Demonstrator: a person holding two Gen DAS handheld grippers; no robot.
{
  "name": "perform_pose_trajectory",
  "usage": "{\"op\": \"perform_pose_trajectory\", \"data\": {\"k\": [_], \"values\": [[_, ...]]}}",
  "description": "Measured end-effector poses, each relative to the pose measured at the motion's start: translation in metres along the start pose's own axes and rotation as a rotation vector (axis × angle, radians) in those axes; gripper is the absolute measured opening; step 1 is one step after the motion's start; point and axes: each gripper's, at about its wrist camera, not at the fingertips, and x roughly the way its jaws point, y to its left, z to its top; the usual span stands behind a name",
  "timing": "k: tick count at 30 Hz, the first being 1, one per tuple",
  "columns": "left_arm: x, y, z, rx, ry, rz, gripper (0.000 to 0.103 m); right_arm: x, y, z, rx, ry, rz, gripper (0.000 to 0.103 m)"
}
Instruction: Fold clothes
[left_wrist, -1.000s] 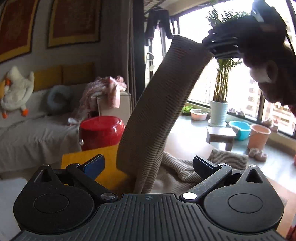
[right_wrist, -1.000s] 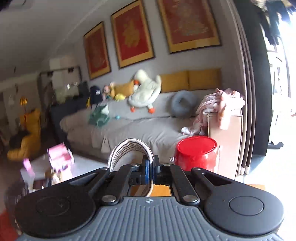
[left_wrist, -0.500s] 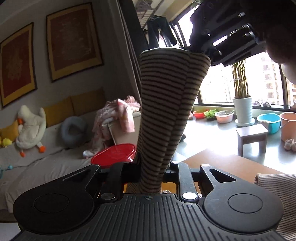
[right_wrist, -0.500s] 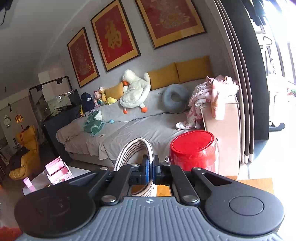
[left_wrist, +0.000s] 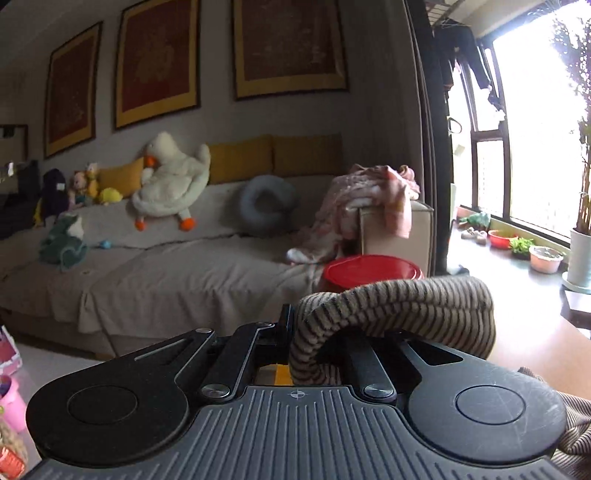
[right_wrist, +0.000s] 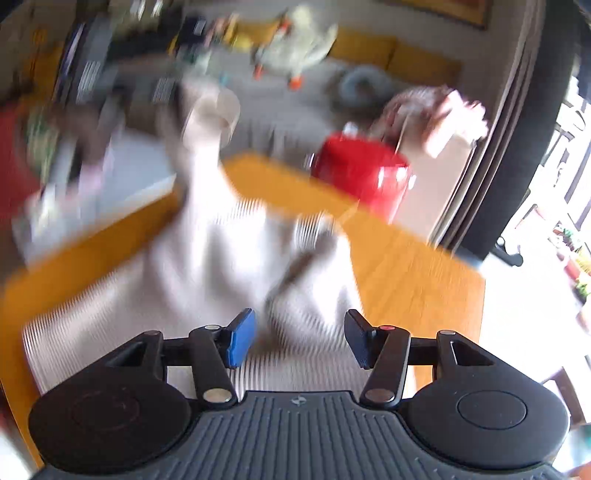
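The left tongs (left_wrist: 295, 332) are pinched tight on a striped sweater sleeve (left_wrist: 399, 306), which loops up and flops over to the right. The right tongs (right_wrist: 295, 338) have just been opening; their blue pads (right_wrist: 242, 338) stand apart and grip nothing. Below them the striped sweater (right_wrist: 207, 266) lies spread on the orange counter (right_wrist: 406, 266), blurry. A red tub (right_wrist: 365, 177) sits past the counter's far edge, and a gray sofa (left_wrist: 166, 273) is behind.
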Motion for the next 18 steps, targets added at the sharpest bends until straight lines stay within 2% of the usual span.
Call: {"op": "perform_pose_trajectory", "data": {"k": [2, 4, 7, 8, 9, 14, 16, 18], "values": [[0.000, 0.000, -0.001, 0.010, 0.005, -0.016, 0.008, 0.007, 0.027, -0.017, -0.083, 0.009, -0.021, 0.055], [-0.002, -0.005, -0.002, 0.020, 0.007, -0.034, 0.008, 0.018, 0.050, -0.029, -0.155, 0.006, -0.059, 0.060], [-0.008, -0.013, -0.004, 0.037, 0.003, -0.053, 0.008, 0.036, 0.063, -0.039, -0.224, -0.014, -0.126, 0.056], [-0.009, -0.015, -0.005, 0.041, 0.001, -0.058, 0.008, 0.037, 0.059, -0.037, -0.208, -0.008, -0.124, 0.023], [-0.010, -0.015, -0.005, 0.043, 0.000, -0.062, 0.008, 0.036, 0.050, -0.034, -0.166, 0.001, -0.113, 0.007], [-0.010, -0.018, -0.006, 0.032, 0.000, -0.077, 0.008, -0.020, -0.070, -0.009, 0.228, -0.126, -0.262, 0.007], [-0.008, -0.019, -0.006, 0.022, 0.003, -0.082, 0.008, -0.056, -0.141, -0.015, 0.454, -0.208, -0.391, 0.007], [-0.006, -0.019, -0.006, 0.017, 0.006, -0.084, 0.008, -0.086, -0.196, -0.031, 0.656, -0.274, -0.463, 0.005]]}}
